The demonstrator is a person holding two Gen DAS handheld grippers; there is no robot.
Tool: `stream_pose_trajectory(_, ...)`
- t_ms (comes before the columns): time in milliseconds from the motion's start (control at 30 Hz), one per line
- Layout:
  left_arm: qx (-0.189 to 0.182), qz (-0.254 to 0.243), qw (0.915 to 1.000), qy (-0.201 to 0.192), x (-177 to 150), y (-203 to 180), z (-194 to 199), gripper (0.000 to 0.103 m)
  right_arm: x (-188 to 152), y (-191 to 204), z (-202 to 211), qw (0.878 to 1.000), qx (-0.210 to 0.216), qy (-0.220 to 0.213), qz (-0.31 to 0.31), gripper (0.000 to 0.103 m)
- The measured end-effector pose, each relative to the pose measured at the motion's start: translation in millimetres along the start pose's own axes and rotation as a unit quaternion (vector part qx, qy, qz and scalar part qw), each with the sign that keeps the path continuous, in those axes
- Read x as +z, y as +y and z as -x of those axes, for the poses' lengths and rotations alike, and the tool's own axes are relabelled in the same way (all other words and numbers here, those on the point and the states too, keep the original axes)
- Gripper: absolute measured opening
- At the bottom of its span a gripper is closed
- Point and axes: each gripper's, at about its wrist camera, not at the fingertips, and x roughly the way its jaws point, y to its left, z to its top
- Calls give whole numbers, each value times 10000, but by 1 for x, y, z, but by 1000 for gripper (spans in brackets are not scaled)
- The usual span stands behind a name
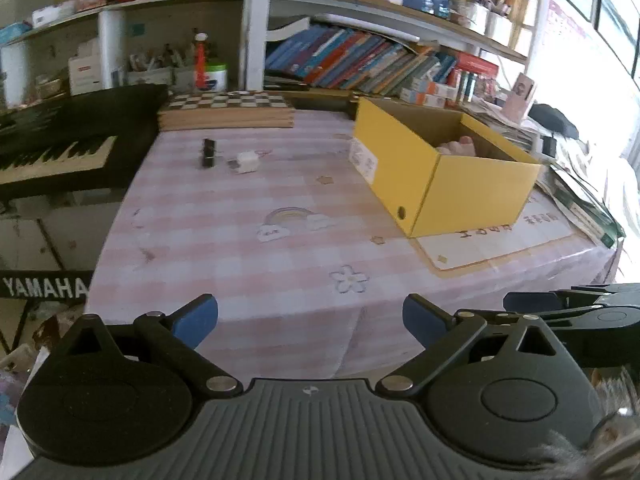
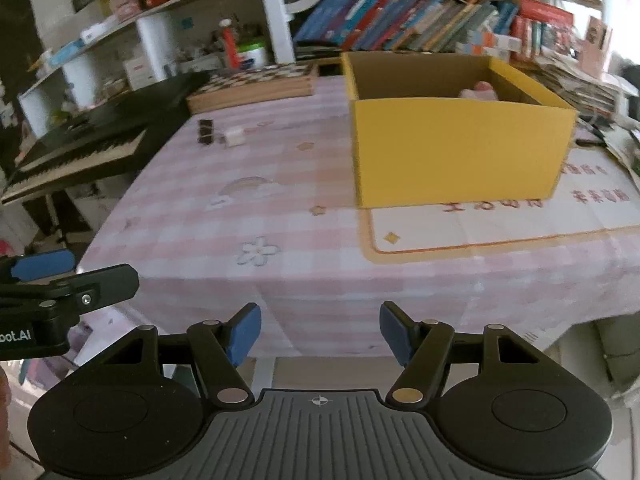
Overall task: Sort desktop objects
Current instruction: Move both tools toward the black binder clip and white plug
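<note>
- Black clip (image 1: 208, 153) and white plug adapter (image 1: 247, 161) lie side by side, just apart, on the far left of the pink checked tablecloth (image 1: 248, 264), near the wooden chessboard case (image 1: 226, 112); the yellow box (image 1: 444, 168) stands well to their right, with something pale already inside
- Left gripper (image 1: 310, 322) hangs at the near table edge, jaws spread wide, nothing between them; the right gripper (image 2: 320, 330) is likewise spread and empty, alongside it on the right
- Both small items lie ahead and to the left of each claw, well apart from both; the left one sits on their side, so I judge it the nearer reach
- The clip's long axis runs roughly away from the camera, so the jaws could straddle it with little wrist turn
</note>
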Motion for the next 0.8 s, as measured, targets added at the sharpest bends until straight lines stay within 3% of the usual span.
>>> stream_pose_trajectory(367,296,229,9992,-131,-5,35,17,100,8,42,-8,9986,332,-33,398,67)
stream_pose_trajectory(800,382,387,9984,-184,-1,52,15,100,20,69,-23,9956,545,-6,768,67)
